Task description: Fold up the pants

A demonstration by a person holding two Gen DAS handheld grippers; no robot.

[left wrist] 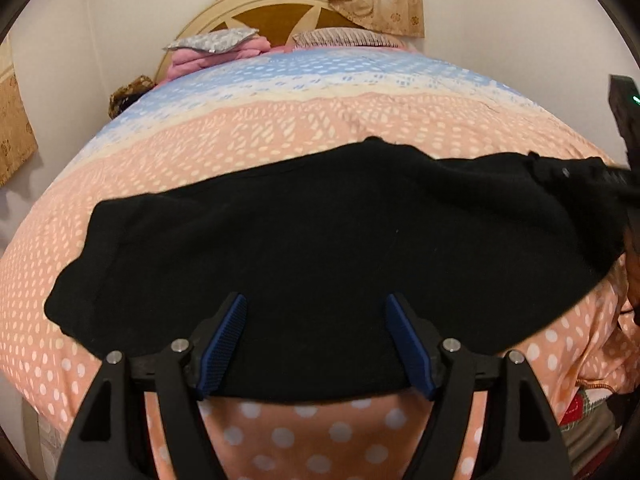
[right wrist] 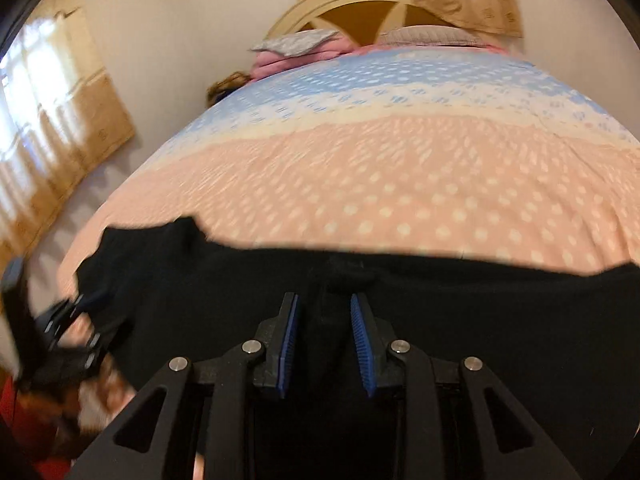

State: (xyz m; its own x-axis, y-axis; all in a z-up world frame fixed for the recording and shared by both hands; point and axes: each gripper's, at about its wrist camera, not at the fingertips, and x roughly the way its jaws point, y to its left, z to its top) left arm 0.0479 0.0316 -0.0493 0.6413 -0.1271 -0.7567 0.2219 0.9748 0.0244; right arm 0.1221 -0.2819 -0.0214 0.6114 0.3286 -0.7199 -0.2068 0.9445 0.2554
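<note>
Black pants [left wrist: 320, 248] are lying flat across the near edge of the bed [left wrist: 320, 128], on the peach polka-dot bedspread, stretched sideways in front of both claws.

Left claw [left wrist: 316, 344] is released — blue pads spread wide over the near hem, nothing pinched. Right claw [right wrist: 324, 344] is narrowed down with a fold of the black fabric sitting between its pads, but everything there is black on black, so I can't tell if it's actually biting the cloth or just straddling it.

What could go wrong, as I see it: if only the right side has a grip and lifts, the pants would drag and bunch instead of folding clean. A thin pinch could also slip out, or catch the bedspread along with the pants.

View differences: the left wrist view shows almost the whole garment, both ends, and is sharp. The right wrist view is blurred, cuts the pants off at the right, but it shows the left claw from outside at the pants' left end and a curtained window on the left wall.
</note>
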